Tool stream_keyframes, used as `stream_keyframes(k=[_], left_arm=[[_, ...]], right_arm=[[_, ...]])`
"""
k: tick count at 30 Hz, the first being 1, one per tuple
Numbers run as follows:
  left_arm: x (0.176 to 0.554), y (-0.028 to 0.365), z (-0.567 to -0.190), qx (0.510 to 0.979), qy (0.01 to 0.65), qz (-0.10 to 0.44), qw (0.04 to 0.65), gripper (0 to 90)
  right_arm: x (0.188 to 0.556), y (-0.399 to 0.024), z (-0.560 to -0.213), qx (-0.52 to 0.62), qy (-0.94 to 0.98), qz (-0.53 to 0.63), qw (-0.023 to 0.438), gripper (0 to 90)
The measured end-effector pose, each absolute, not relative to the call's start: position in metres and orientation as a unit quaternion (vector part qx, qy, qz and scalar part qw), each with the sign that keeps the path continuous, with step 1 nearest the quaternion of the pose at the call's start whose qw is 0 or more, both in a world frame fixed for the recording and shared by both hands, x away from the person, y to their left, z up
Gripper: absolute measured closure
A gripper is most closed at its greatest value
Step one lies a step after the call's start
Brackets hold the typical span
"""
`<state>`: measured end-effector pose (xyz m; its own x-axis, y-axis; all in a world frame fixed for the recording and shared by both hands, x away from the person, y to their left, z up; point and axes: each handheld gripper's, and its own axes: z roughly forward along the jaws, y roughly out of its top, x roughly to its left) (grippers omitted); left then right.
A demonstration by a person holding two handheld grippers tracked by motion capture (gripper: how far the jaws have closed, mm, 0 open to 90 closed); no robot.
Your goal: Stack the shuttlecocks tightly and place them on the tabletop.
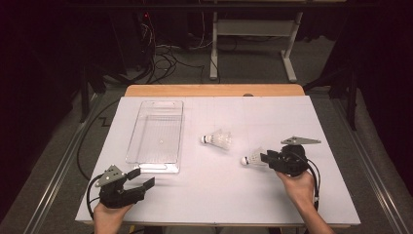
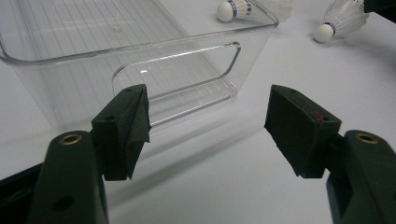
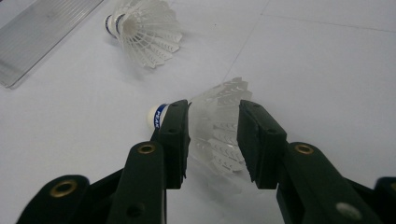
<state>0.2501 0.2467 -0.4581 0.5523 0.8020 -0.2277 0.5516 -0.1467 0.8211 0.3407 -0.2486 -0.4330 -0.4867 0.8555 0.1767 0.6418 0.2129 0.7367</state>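
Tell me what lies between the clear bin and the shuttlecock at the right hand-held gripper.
In the high view, a second shuttlecock lies on the white table between the clear bin and the shuttlecock between the right hand-held gripper jaws.

Two shuttlecocks lie on the white table top (image 1: 204, 195), both to the right of the clear bin. The first shuttlecock (image 1: 217, 139) rests just right of the bin's middle, its white cork tip turned toward the bin. The second shuttlecock (image 1: 253, 158) lies farther right of the bin and nearer the person's edge, also with its cork toward the bin.

One clear plastic bin (image 1: 157, 137) stands on the table, a single long rectangular container with a cut-out handle in each short end wall.

Two hand-held grippers: the left gripper (image 1: 137, 179) sits just below the bin's near end, and the right gripper (image 1: 267, 158) well right of the bin.
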Motion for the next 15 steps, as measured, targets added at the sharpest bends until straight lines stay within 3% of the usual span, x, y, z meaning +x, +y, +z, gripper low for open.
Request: stream_keyframes(k=[15], left_arm=[[0.250, 0.247, -0.458, 0.746, 0.453, 0.134, 0.469, 31.5]], right_arm=[[0.344, -0.236, -0.435, 0.473, 0.783, 0.386, 0.122, 82.1]])
